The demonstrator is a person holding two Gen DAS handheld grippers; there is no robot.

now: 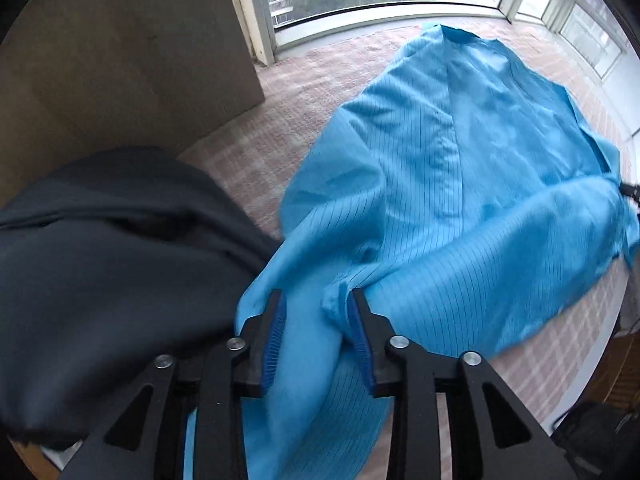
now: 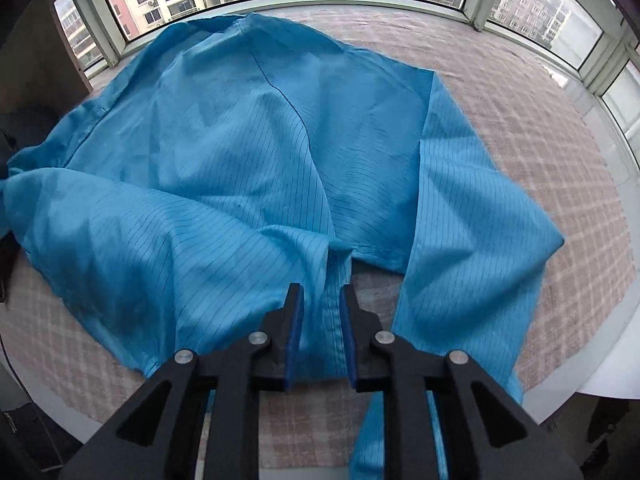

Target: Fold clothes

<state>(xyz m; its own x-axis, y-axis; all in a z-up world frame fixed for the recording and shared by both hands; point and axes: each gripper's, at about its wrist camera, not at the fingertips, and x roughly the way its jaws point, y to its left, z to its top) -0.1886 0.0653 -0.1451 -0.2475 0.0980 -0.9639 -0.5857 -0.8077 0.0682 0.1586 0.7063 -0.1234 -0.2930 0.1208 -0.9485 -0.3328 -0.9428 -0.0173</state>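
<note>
My left gripper [image 1: 316, 300] and right gripper [image 2: 321, 294] stand parted with folds of the rumpled, pinstriped blue garment [image 2: 248, 168] lying loose between them.

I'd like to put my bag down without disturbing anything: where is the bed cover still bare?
Bare checked pink cover shows on the far right, between the striped light-blue garment and the windows. Another strip lies between the garment and the beige wall. The middle is crowded; a dark grey cloth fills the near left.
</note>
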